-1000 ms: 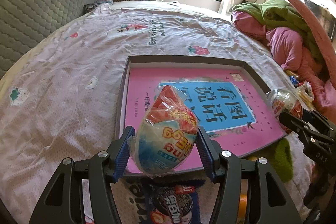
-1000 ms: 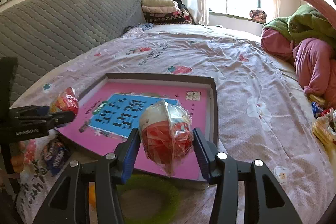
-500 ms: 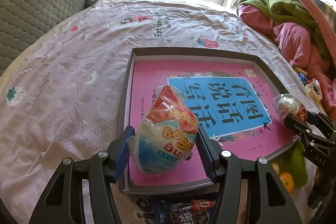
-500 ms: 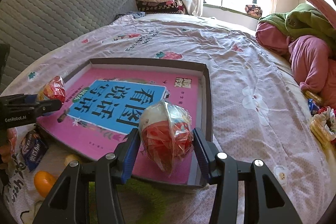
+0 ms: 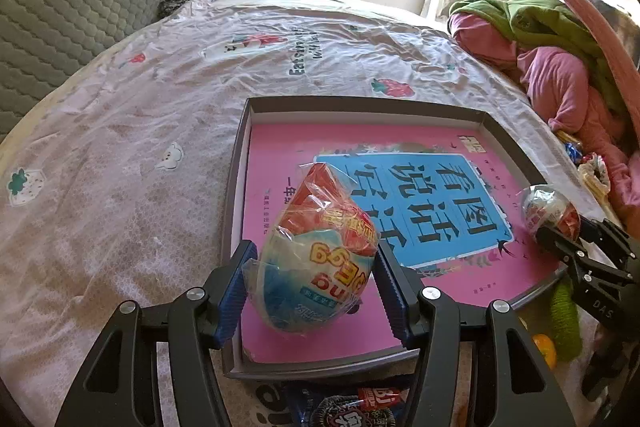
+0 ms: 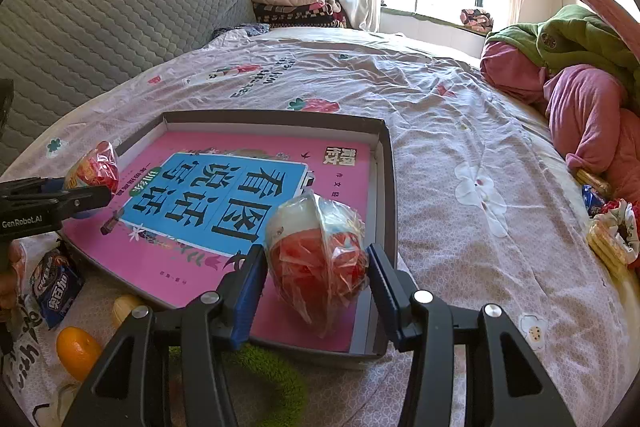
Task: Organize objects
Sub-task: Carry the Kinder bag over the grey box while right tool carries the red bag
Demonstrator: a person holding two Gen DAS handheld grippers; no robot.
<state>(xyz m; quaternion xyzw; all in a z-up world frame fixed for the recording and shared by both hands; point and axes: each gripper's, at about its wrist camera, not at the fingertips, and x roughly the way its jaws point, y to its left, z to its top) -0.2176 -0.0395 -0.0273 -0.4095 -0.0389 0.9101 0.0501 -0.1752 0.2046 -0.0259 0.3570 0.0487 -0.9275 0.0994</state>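
Bedroom, bed [image 5: 120,131] carrying grey tray [image 5: 236,163]. Left gripper [image 5: 312,281] jaws clamping blue-red egg packet [image 5: 316,259]; right gripper [image 6: 316,281] jaws clamping red egg packet [image 6: 316,255]. Tray now lying further beneath both jaws than a second ago; release likely nearing.

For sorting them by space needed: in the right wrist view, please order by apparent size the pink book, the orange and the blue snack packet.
1. Pink book, clearly largest.
2. Blue snack packet.
3. Orange, only slightly smaller; partly hidden, so unsure.
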